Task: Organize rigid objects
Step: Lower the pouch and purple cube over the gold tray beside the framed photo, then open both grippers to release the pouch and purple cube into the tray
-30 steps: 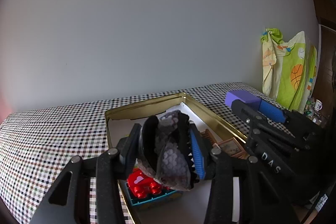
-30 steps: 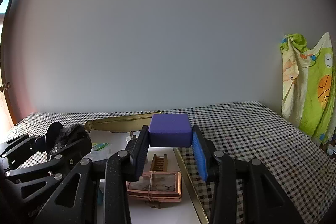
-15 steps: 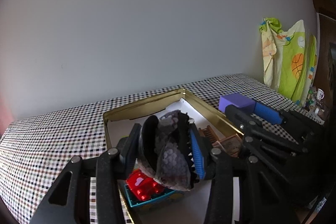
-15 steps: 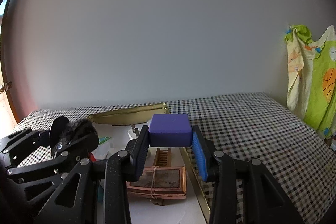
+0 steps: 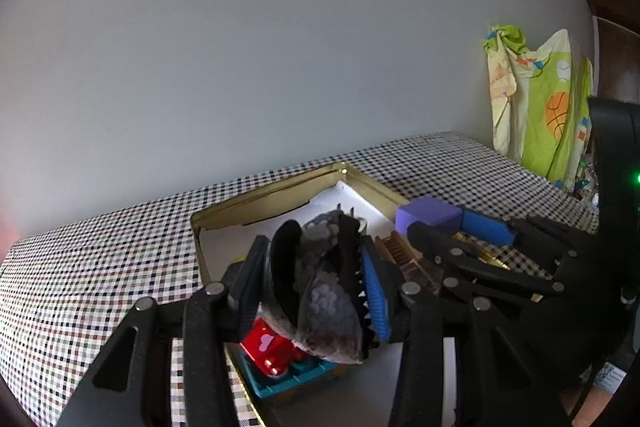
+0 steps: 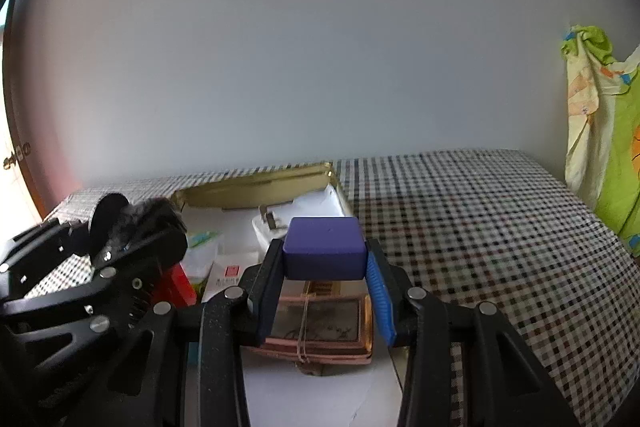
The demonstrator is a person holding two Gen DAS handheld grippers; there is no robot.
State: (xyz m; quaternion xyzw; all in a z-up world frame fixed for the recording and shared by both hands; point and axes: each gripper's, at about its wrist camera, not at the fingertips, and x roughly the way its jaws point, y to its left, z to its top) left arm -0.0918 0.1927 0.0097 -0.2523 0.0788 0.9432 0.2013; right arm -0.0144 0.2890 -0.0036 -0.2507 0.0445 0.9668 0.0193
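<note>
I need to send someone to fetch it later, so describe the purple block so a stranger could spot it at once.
Start at the gold tin on the checkered tablecloth. Over its right-hand side, the right gripper is clamped on the purple block, held above a copper-framed picture. It is the only plain, solid-purple box shape there; the left gripper grips a grey, scaly-patterned item instead.

You're in a home: checkered tablecloth [image 6: 480,211], plain wall [image 6: 320,67], kids' cartoon-print bedding [image 5: 540,107] hanging past its right edge.
</note>
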